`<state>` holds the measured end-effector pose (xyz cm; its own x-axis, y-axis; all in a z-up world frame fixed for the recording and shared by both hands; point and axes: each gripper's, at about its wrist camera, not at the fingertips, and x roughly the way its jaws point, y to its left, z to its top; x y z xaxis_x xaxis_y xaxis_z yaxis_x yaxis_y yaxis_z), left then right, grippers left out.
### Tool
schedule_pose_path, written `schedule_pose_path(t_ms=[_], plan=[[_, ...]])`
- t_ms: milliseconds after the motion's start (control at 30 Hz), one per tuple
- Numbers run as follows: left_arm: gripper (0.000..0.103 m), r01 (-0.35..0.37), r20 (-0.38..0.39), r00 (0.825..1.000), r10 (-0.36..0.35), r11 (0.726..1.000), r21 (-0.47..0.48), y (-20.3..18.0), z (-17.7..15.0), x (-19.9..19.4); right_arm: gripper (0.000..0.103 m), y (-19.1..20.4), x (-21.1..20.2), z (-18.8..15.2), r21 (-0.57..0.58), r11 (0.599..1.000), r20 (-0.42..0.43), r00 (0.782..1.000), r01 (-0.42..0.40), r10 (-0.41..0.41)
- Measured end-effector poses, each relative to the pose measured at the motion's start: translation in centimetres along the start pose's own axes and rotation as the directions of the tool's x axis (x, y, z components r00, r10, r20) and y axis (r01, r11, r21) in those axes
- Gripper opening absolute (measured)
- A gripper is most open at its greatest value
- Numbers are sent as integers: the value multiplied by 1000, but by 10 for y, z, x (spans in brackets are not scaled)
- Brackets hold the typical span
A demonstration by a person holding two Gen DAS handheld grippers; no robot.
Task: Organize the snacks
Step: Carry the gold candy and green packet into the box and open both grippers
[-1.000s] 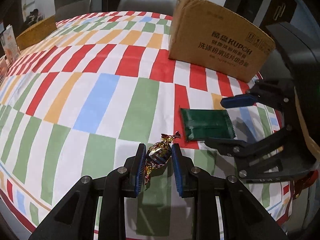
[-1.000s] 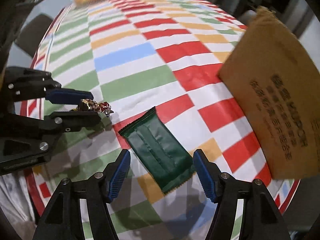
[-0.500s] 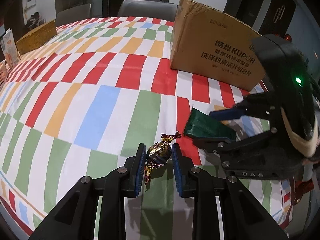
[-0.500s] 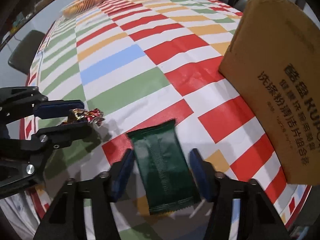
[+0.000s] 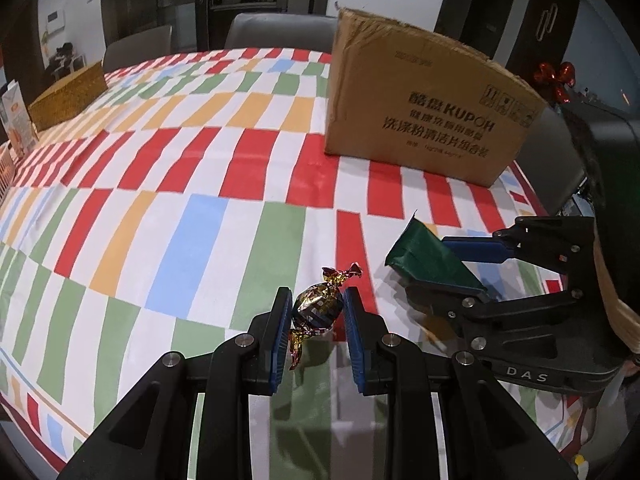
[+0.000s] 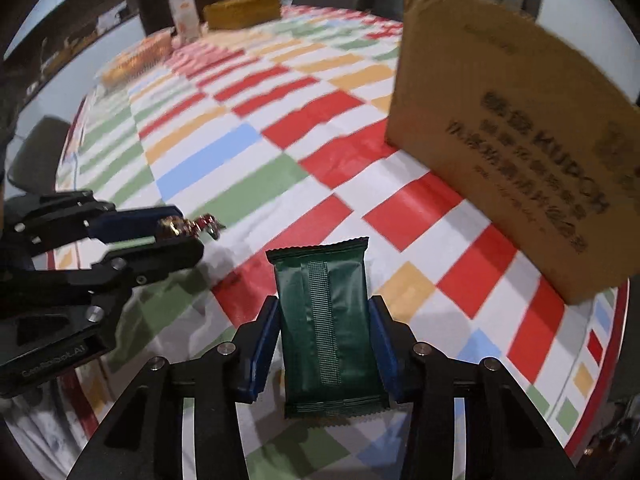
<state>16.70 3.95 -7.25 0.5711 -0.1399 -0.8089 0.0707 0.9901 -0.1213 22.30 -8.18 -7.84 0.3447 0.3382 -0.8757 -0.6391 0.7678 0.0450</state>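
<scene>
We see the left gripper point(image 5: 316, 314) clamped narrowly on a wrapped candy point(image 5: 316, 310), its blue pads pressing both sides of the round middle while the twisted foil ends stick out above and below. The right gripper point(image 6: 326, 344) is closing on a green snack packet point(image 6: 329, 328) — the flat pouch sits lengthwise between the fingers with both pads against its long edges, lifted off the cloth. Both snacks lie in front of the cardboard box point(image 5: 424, 108), the candy farther from it than the packet. The candy's wrapper is shiny, crinkled gold and dark foil; the packet is matte with a ribbed centre seam and serrated ends. The box is plain brown with dark print, standing on a tablecloth point(image 5: 200, 184) of red, green, orange and blue blocks — grey chairs point(image 5: 276, 32) stand beyond the box.
</scene>
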Motion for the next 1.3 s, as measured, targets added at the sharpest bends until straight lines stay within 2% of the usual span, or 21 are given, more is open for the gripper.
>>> schedule_pose_path(t_ms=[167, 400, 600, 900, 1100, 1300], plan=[[27, 18, 40, 999, -18, 1000, 19, -9, 10, -14, 45, -8, -26, -4, 77, 996, 84, 995, 39, -45], [27, 41, 114, 992, -46, 998, 49, -21, 31, -36, 45, -21, -64, -5, 173, 980, 178, 975, 102, -133], [27, 54, 180, 981, -68, 995, 81, -34, 55, -51, 45, -33, -97, -1, 247, 956, 246, 944, 159, -221], [27, 71, 267, 958, -103, 990, 125, -52, 95, -70, 45, -55, -140, 9, 320, 928, 326, 897, 193, -299], [27, 51, 324, 941, -98, 987, 149, -62, 125, -75, 45, -72, -160, 24, 353, 909, 364, 862, 221, -351], [27, 57, 328, 939, -108, 985, 162, -65, 157, -68, 45, -89, -169, 42, 368, 899, 373, 848, 238, -377]])
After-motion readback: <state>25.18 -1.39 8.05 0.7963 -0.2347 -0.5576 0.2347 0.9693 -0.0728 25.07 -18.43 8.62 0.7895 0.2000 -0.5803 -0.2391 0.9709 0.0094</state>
